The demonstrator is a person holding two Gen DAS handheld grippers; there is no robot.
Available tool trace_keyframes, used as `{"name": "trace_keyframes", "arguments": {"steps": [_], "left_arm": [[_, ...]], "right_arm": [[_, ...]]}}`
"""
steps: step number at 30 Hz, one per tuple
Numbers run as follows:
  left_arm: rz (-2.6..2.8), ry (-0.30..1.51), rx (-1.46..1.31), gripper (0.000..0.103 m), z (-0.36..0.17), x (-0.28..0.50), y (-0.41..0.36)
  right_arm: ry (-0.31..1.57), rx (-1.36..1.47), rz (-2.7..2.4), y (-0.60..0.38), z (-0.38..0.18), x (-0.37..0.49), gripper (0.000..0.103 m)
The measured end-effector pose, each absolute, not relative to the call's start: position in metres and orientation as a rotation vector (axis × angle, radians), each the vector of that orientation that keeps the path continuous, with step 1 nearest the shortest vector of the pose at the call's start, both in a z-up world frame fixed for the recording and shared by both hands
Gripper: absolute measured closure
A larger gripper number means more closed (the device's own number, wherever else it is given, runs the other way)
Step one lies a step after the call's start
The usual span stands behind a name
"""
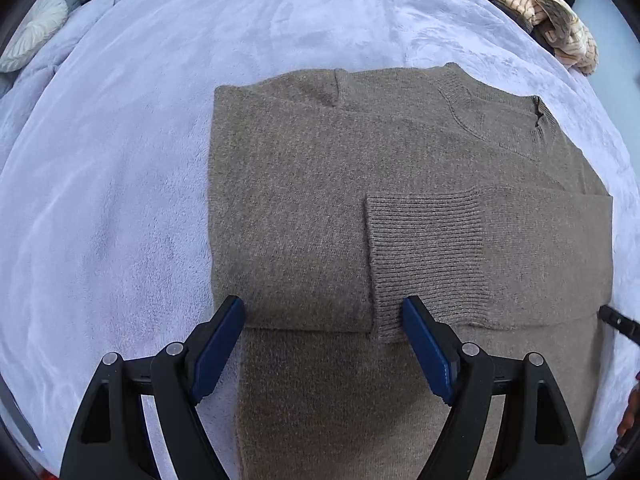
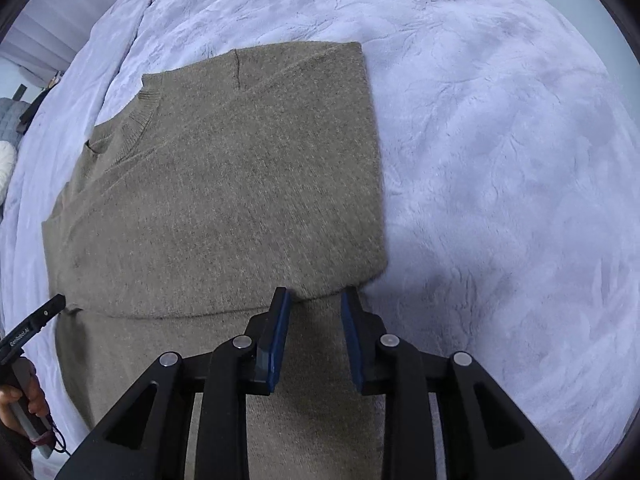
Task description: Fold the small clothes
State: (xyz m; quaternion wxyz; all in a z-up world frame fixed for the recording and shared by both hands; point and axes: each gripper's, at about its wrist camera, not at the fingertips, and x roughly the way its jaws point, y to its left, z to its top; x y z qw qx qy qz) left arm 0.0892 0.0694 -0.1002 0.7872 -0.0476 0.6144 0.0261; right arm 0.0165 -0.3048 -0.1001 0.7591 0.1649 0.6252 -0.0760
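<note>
A taupe knit sweater [image 1: 300,200] [image 2: 220,200] lies flat on a pale lavender blanket [image 1: 120,160], collar [image 1: 460,100] at the far side. Both sleeves are folded across the body, and a ribbed cuff [image 1: 424,256] lies on top near the middle. My left gripper [image 1: 324,304] hovers open and wide over the sleeves' lower edge, with nothing between its blue pads. My right gripper [image 2: 315,294] stands over the folded sleeve's lower right corner. Its jaws are a little apart and the pads do not press the knit.
A heap of patterned clothes [image 1: 552,20] sits at the blanket's far right corner. A white round cushion [image 1: 36,32] lies off the far left. A person's hand [image 2: 24,396] holds the other gripper at the left edge of the right wrist view. Bare blanket [image 2: 500,160] spreads right of the sweater.
</note>
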Motion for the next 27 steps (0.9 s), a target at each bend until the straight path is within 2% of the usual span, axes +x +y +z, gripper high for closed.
{"name": "trace_keyframes", "arguments": {"steps": [6,14,18,22,27], "left_arm": [[0.062,1.333,-0.109,0.021,-0.1,0.085,0.068],[0.056,1.357,-0.104,0.021,-0.095,0.086,0.063],[0.05,1.382,-0.096,0.021,-0.098,0.085,0.059],[0.046,1.392,-0.096,0.021,-0.097,0.081,0.058],[0.064,1.385,-0.113,0.021,-0.092,0.073,0.068]], "right_arm": [[1.361,0.411,-0.211,-0.312,-0.092,-0.004,0.072],[1.356,0.465,-0.182,-0.305,-0.076,-0.023,0.06],[1.364,0.476,-0.175,-0.298,-0.074,-0.028,0.057],[1.373,0.484,-0.168,-0.291,-0.072,-0.031,0.044],[1.385,0.48,-0.152,-0.283,-0.068,-0.034,0.044]]}}
